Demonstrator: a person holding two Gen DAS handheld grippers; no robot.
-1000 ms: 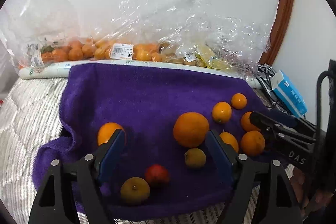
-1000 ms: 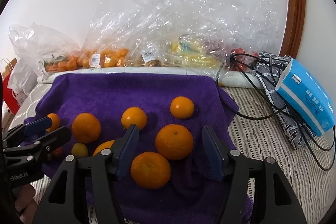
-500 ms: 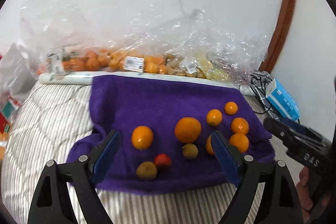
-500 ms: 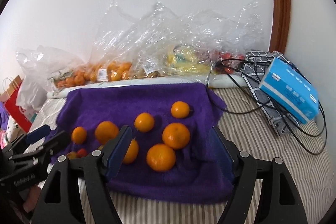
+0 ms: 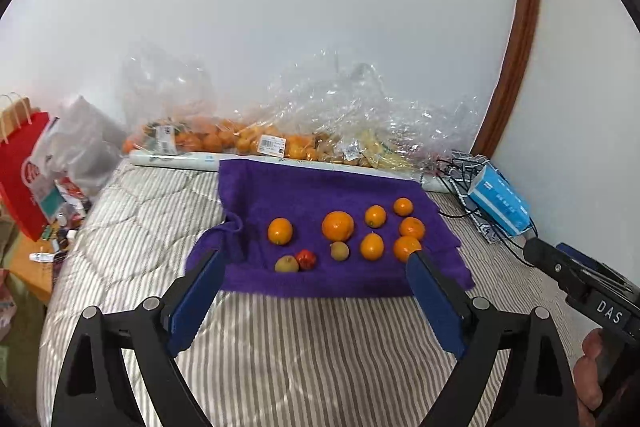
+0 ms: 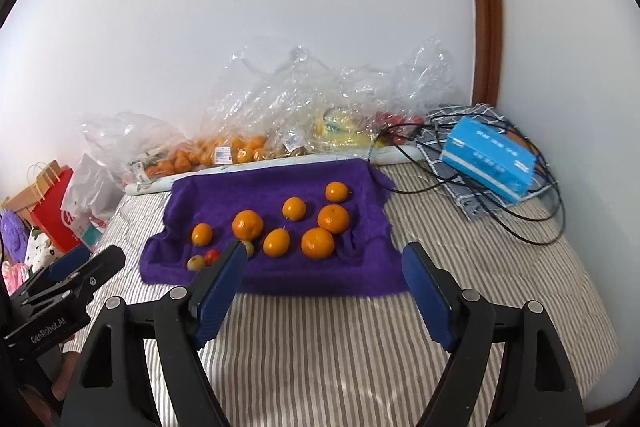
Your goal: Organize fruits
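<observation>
A purple towel (image 5: 328, 187) lies on a striped bed, also in the right wrist view (image 6: 224, 195). On it sit several oranges, the biggest (image 5: 338, 225) mid-towel, with two small yellow-green fruits (image 5: 287, 264) (image 5: 339, 251) and a small red fruit (image 5: 306, 259) at the front. My left gripper (image 5: 314, 259) is open and empty, held back above the towel's near edge. My right gripper (image 6: 324, 253) is open and empty, also back from the towel; it shows at the right edge of the left wrist view (image 5: 576, 275).
Clear plastic bags of oranges and other fruit (image 5: 280, 143) line the wall behind the towel. A blue box (image 6: 486, 157) and black cables (image 6: 520, 211) lie at the right. A red paper bag (image 5: 20, 163) and clutter stand left of the bed.
Both grippers have pulled back and up from the towel, so the fruits look smaller and farther. Both stay open and empty. The fruits have not moved.
</observation>
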